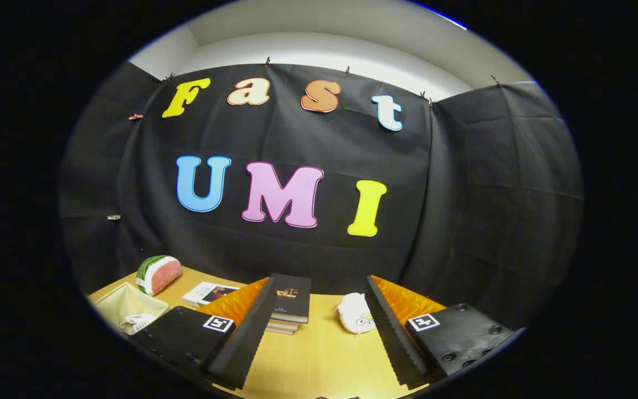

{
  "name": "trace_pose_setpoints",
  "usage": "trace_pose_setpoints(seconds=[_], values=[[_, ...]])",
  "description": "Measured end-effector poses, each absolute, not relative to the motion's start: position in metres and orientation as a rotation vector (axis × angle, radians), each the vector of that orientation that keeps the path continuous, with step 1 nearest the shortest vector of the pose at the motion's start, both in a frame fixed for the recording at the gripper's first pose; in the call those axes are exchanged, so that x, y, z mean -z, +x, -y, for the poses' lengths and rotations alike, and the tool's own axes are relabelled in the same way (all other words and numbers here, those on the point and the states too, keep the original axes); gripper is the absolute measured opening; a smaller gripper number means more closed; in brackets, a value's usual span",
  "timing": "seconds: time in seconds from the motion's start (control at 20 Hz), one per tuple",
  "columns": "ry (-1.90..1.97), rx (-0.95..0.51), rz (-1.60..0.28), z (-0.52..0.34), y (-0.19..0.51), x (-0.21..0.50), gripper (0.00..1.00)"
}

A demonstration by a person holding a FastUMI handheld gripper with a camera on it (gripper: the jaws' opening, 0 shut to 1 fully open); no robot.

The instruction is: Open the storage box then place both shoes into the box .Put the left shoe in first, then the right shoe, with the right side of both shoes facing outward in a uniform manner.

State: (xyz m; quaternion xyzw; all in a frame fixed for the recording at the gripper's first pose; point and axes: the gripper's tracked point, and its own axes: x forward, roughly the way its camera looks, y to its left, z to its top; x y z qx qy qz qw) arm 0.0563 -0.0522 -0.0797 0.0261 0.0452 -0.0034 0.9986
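Gripper view — gripper (319, 338) level above the table (319, 360), fingers wide apart and empty — stacked books (290, 305) just ahead.

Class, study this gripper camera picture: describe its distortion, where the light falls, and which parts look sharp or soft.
Gripper view: strong fisheye bending, so the wooden table edge curves; light is brightest on the pale wall above the cloth; the stack of books and watermelon toy look fairly sharp; the open gripper fingers, holding nothing, look slightly soft.
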Motion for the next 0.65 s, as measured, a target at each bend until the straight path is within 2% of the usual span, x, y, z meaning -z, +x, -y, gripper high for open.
trace_pose_setpoints(seconds=[0.35,0.65], values=[[0.078,-0.036,-0.153,0.046,0.07,0.105,0.98],[0.094,-0.042,-0.134,0.043,0.086,0.1,0.98]])
